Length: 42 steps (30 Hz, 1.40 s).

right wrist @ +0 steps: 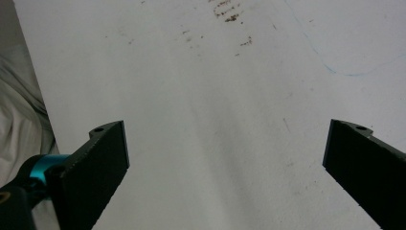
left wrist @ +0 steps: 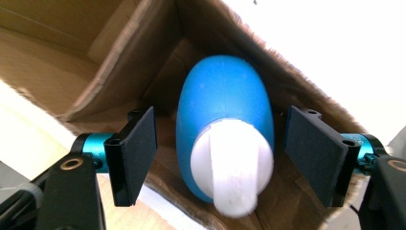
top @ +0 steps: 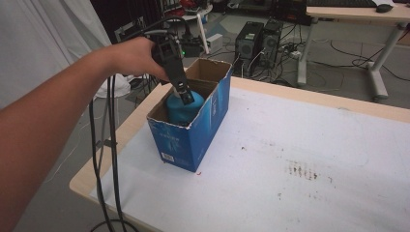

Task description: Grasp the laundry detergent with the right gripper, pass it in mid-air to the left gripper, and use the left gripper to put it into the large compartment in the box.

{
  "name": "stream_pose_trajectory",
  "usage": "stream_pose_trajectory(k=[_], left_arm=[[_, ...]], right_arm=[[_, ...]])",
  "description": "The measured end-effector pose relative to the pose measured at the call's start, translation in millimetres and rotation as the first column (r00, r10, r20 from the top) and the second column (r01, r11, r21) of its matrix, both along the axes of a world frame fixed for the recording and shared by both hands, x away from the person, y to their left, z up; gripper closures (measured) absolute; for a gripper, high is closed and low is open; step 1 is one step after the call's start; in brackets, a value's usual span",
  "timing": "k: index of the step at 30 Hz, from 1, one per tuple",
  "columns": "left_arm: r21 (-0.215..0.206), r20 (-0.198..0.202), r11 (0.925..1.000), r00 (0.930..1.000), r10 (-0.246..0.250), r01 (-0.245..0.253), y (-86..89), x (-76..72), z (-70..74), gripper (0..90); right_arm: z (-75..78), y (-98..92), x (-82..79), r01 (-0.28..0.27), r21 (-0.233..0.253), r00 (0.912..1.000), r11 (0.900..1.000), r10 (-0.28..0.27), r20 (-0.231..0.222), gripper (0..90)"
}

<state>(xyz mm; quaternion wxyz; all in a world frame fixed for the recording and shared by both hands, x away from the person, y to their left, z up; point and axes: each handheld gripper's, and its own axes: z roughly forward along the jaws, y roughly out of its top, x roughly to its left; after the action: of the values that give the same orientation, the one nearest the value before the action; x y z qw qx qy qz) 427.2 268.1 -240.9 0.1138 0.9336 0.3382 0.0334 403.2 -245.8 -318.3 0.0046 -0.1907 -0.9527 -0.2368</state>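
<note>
my left gripper (left wrist: pixel 220 158) hangs in the blue carton (top: pixel 193 135), jaws spread either side of the blue bottle (left wrist: pixel 225 120) standing inside, not touching. next i'd judge: squeeze, lift. my right gripper (right wrist: pixel 225 167) gapes over the table (right wrist: pixel 215 72).

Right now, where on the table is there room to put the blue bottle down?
Lots of bare white table lies to the right of the blue box, out to the right edge, with only small brown marks. It is crowded inside the box, where the open left gripper straddles the blue bottle.
</note>
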Motion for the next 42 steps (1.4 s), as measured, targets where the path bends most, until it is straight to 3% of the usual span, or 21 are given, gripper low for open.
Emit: stream_pose_trajectory(k=[8,15,17,19,23,28,29,30,34,42], left_arm=[[-0.033,0.025,0.9994,0.9997,0.004,-0.003,-8.9,-4.5,21.1,22.2],[-0.01,0.056,0.9999,0.9984,-0.009,0.009,-26.3,-8.8,28.8,22.2],[-0.029,0.053,0.9994,0.9985,-0.014,0.016,-30.2,-7.3,31.3,22.2],[-0.075,0.062,0.9969,0.9979,-0.02,0.025,-34.6,-7.0,35.7,22.2],[-0.084,0.081,0.9954,0.996,-0.038,0.045,-44.6,-7.3,41.8,22.2],[-0.082,0.079,0.9865,0.9877,-0.136,0.142,-61.9,-12.5,45.5,22.2],[-0.073,0.08,0.9869,0.9872,-0.138,0.144,-65.7,-13.1,45.0,19.0],[-0.064,0.082,0.9884,0.9878,-0.132,0.138,-69.2,-13.1,44.9,9.8],[-0.054,0.107,0.9873,0.984,-0.143,0.149,-80.1,-13.3,47.2,1.6],[-0.028,0.147,0.98,0.9705,-0.191,0.197,-101.0,-14.9,52.9,1.6]], right_arm=[[0.7,1.5,-0.8,-0.008,0.004,1.0,1.0,0.008,0.003,1.2],[2.6,0.0,-3.3,0.002,0.003,1.0,1.0,-0.002,0.002,1.2],[2.7,0.1,-3.5,-0.001,0.003,1.0,1.0,0.001,0.006,1.2],[3.6,0.7,-4.8,0.004,0.0,1.0,1.0,-0.004,0.008,1.2],[5.9,-0.3,-6.7,0.005,0.004,0.9999,1.0,-0.005,0.011,1.2],[8.1,-3.8,-7.2,0.012,0.016,0.9998,1.0,-0.012,0.018,1.2],[8.4,-4.5,-7.2,0.013,0.018,0.9997,1.0,-0.014,0.02,1.2],[8.7,-5.0,-7.4,0.017,0.019,0.9997,1.0,-0.018,0.019,1.2],[9.9,-5.8,-8.5,0.02,0.024,0.9996,1.0,-0.02,0.019,1.2],[12.3,-5.9,-9.4,0.017,0.033,0.9994,0.999,-0.018,0.03,1.2]])
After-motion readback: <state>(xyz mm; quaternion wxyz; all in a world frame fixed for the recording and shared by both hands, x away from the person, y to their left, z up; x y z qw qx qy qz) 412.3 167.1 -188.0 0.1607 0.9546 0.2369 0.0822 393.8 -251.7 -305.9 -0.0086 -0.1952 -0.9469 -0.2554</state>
